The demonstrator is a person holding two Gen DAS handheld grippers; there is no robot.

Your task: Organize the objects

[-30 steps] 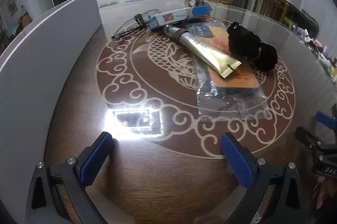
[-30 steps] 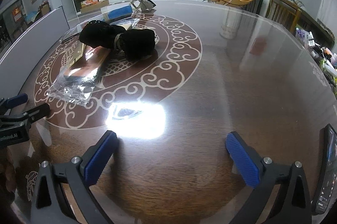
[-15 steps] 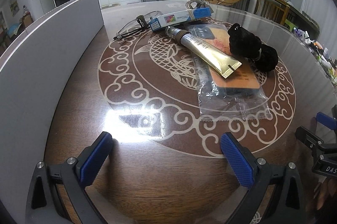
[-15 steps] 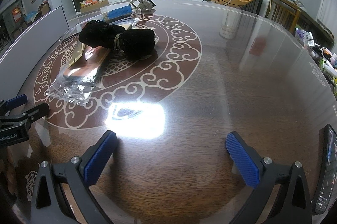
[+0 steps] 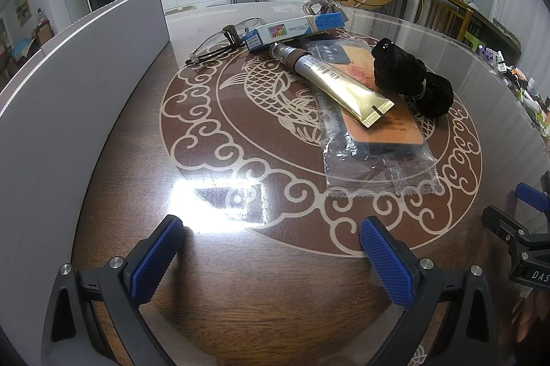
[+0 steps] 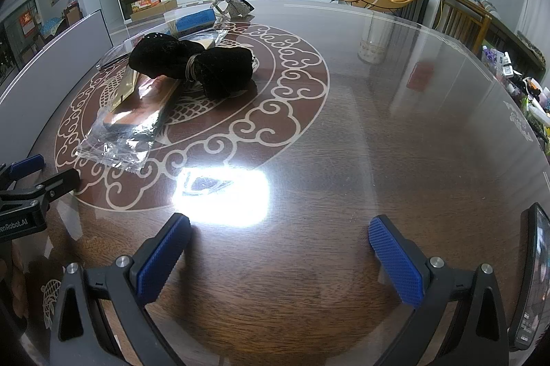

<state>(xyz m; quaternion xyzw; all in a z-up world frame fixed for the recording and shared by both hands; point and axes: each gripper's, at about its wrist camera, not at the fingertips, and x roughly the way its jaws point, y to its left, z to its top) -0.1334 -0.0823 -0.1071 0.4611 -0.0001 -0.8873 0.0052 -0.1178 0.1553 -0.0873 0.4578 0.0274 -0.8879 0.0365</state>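
Observation:
A pile lies on the fish pattern of the round wooden table (image 5: pixel 261 297). It holds clear glasses (image 5: pixel 220 46), a blue-white box (image 5: pixel 295 29), a gold tube (image 5: pixel 340 87), a clear plastic packet (image 5: pixel 378 159) with an orange item inside, and a black bow hair clip (image 5: pixel 412 80). A silver bow (image 5: pixel 321 0) sits behind them. My left gripper (image 5: pixel 271 228) is open and empty, short of the packet. My right gripper (image 6: pixel 278 226) is also open and empty over bare table, with the black bow hair clip (image 6: pixel 196 67) and the packet (image 6: pixel 127 132) off to its far left.
A tall grey panel (image 5: pixel 68 91) curves along the table's left side. A dark phone (image 6: pixel 532 280) stands at the right edge of the right wrist view. Each gripper shows at the other view's edge: the right one (image 5: pixel 526 228) and the left one (image 6: pixel 31 187). Chairs stand beyond the table.
The left wrist view has tilted up slightly, so the pile sits a little lower in frame. The right gripper has not moved. Both stay open.

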